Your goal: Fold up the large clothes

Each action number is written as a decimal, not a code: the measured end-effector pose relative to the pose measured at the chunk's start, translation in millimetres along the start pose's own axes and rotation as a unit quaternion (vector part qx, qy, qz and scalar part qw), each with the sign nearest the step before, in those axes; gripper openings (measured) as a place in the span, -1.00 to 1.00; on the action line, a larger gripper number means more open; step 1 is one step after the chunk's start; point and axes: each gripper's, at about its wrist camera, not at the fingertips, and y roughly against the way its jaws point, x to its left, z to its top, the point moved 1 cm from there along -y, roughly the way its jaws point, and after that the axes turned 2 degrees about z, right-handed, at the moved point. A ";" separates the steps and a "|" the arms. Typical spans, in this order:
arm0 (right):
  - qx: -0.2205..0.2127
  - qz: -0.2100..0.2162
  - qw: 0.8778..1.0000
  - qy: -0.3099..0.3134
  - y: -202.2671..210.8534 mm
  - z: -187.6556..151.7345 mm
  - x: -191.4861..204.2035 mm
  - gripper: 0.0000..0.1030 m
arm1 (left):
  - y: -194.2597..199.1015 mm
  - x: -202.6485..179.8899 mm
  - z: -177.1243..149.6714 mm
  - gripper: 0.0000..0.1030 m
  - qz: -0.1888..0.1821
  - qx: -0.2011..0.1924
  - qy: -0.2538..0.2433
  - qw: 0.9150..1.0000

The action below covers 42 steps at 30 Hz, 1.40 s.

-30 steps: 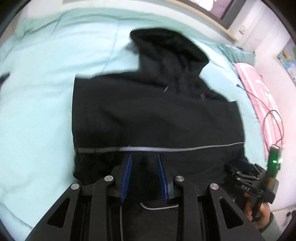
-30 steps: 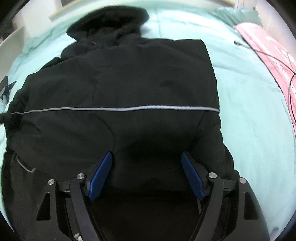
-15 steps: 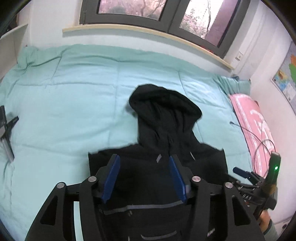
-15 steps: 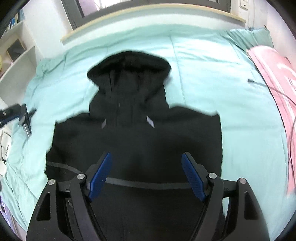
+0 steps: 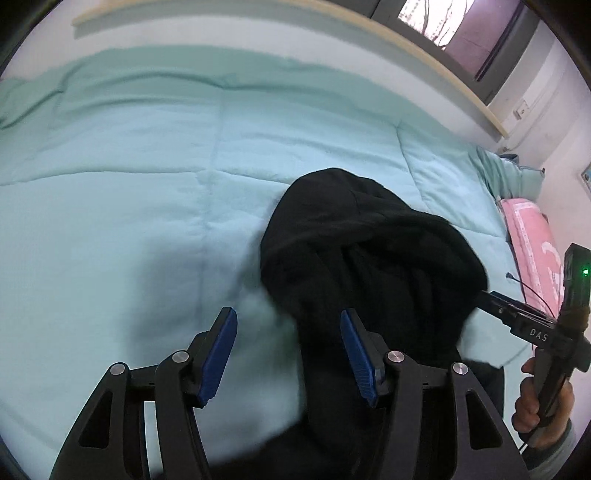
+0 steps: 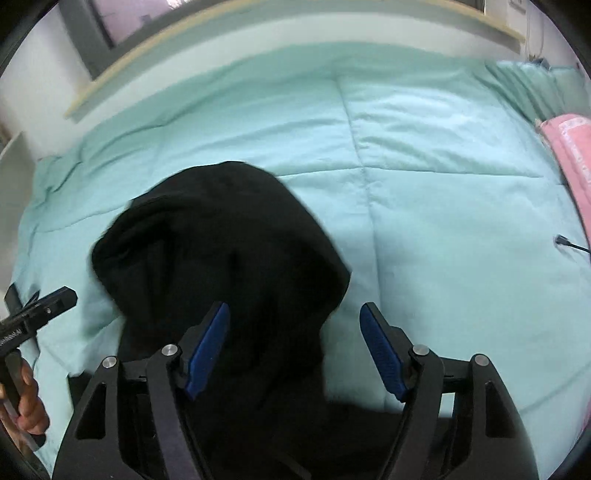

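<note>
Mint quilt (image 5: 147,155) on bed, window (image 5: 461,33) behind.

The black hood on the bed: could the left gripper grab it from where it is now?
Probably yes. The left gripper is open, the hood lies just ahead of its fingertips, and nothing sits between them on the green quilt.

Black hooded garment (image 5: 369,266), plain and unpatterned, on a mint-green quilted bed cover (image 5: 129,177) stitched into large panels. Left gripper (image 5: 288,350) and right gripper (image 6: 295,347): black frames, silver rivets, blue ribbed pads on the fingers (image 6: 207,347). Pink cloth (image 5: 532,236) with pale markings at the bed's edge. Green indicator light (image 5: 585,272). Beige window sill (image 6: 258,48).
</note>
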 end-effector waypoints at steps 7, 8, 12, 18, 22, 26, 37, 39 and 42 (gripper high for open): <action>0.052 0.023 0.998 -0.017 -58.9 14.8 -25.0 -0.75 | -62.5 20.9 24.8 -0.83 0.024 0.015 0.048 0.998; 0.029 0.020 0.999 -0.019 -47.2 17.6 -29.5 -0.85 | -47.5 32.6 26.0 -0.84 -0.009 -0.006 0.074 0.997; -0.048 0.036 0.998 -0.004 15.9 6.5 -39.6 -0.87 | 6.2 52.3 7.2 -0.57 -0.096 -0.048 0.088 0.990; 0.048 0.005 0.999 0.010 -56.5 -32.8 -47.9 -0.87 | -99.9 79.7 -27.6 -0.55 -0.052 0.088 0.094 0.990; 0.079 0.006 0.996 0.028 -70.3 -34.1 -46.6 -0.79 | -63.6 60.7 -17.3 -0.46 -0.020 0.060 0.029 0.998; 0.034 0.026 0.997 0.066 -14.3 -32.1 -39.1 -0.32 | -8.2 43.8 -24.2 -0.19 0.000 0.021 -0.040 0.999; -0.033 0.098 0.989 0.102 23.5 1.0 9.4 0.15 | 19.5 -24.9 24.4 0.02 -0.112 -0.044 -0.062 0.991; 0.017 0.106 0.989 0.100 -12.5 -1.8 5.0 0.15 | -27.9 -17.8 18.5 0.02 -0.098 0.018 -0.036 0.994; 0.133 0.088 0.981 0.110 -84.0 -21.6 2.0 -0.04 | -86.4 -1.1 -7.4 -0.12 -0.078 0.087 -0.027 0.993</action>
